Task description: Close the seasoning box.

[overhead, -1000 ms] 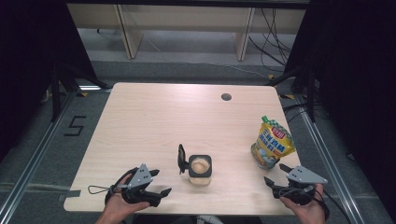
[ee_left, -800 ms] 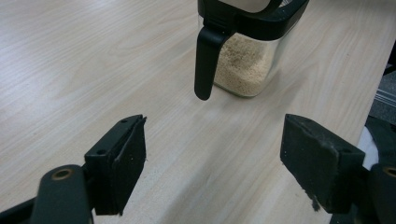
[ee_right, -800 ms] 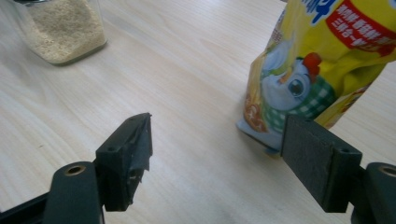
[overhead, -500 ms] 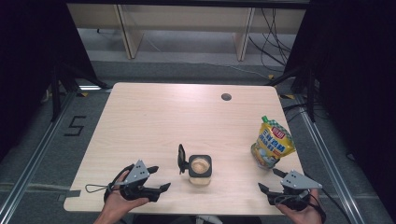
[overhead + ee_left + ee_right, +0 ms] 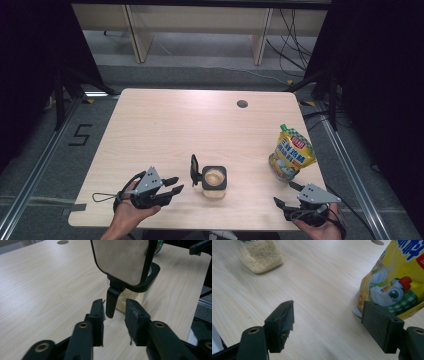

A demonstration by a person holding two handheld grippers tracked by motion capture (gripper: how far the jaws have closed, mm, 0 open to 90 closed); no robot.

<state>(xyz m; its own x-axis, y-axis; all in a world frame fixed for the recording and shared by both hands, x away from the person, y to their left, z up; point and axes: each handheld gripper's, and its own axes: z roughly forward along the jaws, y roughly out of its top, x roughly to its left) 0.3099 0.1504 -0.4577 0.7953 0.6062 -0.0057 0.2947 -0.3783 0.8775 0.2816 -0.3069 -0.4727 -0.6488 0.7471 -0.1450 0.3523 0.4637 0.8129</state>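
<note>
Narrowing, the left tool (image 5: pixel 113 315) has just been closing, empty, before the black hinged latch (image 5: pixel 111 302) of the square glass jar of pale grains (image 5: pixel 214 182) mid-desk; centre first. Right tool (image 5: pixel 329 326) wide, beside yellow pouch (image 5: pixel 394 277).

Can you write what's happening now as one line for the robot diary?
left tool: jaws just closing, nothing gripped, aimed at jar lid | right tool: open, empty, beside pouch | jar: lid flipped open | table
</note>
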